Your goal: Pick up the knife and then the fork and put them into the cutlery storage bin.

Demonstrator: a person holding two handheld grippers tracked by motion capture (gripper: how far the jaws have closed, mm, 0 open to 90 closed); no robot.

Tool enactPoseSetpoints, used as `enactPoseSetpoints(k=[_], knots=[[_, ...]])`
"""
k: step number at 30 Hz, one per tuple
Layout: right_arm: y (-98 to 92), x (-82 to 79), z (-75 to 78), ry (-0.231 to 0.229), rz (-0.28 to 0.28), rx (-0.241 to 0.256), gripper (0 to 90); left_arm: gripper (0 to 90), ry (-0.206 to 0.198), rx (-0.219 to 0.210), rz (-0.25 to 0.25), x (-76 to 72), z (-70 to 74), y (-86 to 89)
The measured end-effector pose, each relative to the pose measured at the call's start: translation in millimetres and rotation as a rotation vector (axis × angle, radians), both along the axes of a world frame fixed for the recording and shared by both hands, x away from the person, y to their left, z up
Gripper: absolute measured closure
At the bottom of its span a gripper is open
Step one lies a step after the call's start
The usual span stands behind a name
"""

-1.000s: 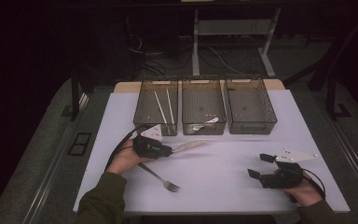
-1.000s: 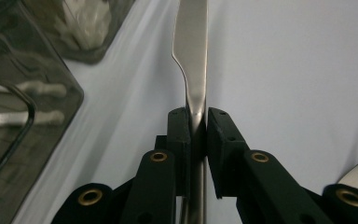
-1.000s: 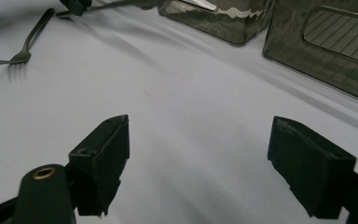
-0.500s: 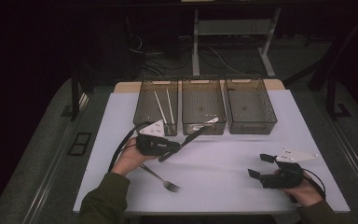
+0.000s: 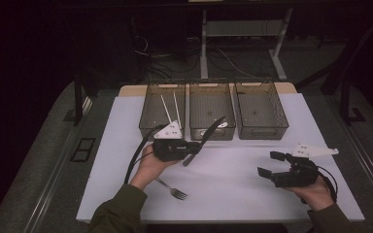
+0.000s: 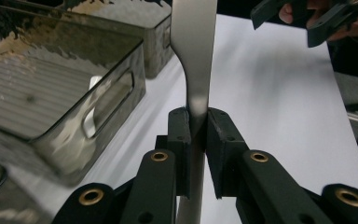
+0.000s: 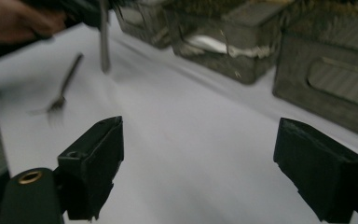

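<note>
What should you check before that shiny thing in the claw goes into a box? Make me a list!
1. Grip: the left gripper has its jaws shut on the flat silver metal utensil handle: ok.
2. Target: the middle clear plastic bin sits just beyond the utensil: ok.
3. What kind of utensil it is: its far end is cut off in the left gripper view and dark in the high view: cannot tell.
4. Right gripper is open, holding nothing, well off to the side: ok.
5. Silver metal fork lies on the white table cover, not yet sorted: not ok.
</note>
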State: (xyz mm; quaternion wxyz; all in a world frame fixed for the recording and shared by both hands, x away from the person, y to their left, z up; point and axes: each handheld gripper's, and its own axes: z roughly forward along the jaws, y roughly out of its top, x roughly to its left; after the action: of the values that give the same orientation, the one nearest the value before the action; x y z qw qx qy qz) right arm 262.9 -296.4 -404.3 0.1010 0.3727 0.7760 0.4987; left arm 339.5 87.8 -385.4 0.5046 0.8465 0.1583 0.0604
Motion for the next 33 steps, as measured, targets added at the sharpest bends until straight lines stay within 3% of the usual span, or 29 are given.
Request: enactPoseSetpoints(k=[5, 11, 15, 19, 24, 33], knots=[[14.0, 12.0, 15.0, 0.006, 0.024, 0.06, 24.6, 79.3, -0.011, -0.025, 0.068, -7.7, 2.6, -25.7], [34.4, 30.4, 34.0, -0.011, 0.059, 0.131, 39.7, 79.2, -0.038, -0.013, 0.128, -15.8, -0.5, -56.6], [48.0, 42.4, 38.1, -0.014, 0.075, 0.15, 45.1, 79.2, -0.04, -0.016, 0.15, -17.8, -2.9, -69.3], [57.0, 52.1, 37.0, -0.001, 0.084, 0.169, 51.1, 79.2, -0.063, 0.002, 0.174, -20.3, -5.5, -75.9], [64.6, 59.4, 35.5, 0.02, 0.093, 0.18, 58.6, 79.2, -0.083, -0.019, 0.181, -23.2, -3.7, -77.4], [74.0, 66.0, 29.0, 0.048, 0.115, 0.216, 78.9, 79.2, -0.106, -0.016, 0.187, -26.8, -2.8, -77.3]])
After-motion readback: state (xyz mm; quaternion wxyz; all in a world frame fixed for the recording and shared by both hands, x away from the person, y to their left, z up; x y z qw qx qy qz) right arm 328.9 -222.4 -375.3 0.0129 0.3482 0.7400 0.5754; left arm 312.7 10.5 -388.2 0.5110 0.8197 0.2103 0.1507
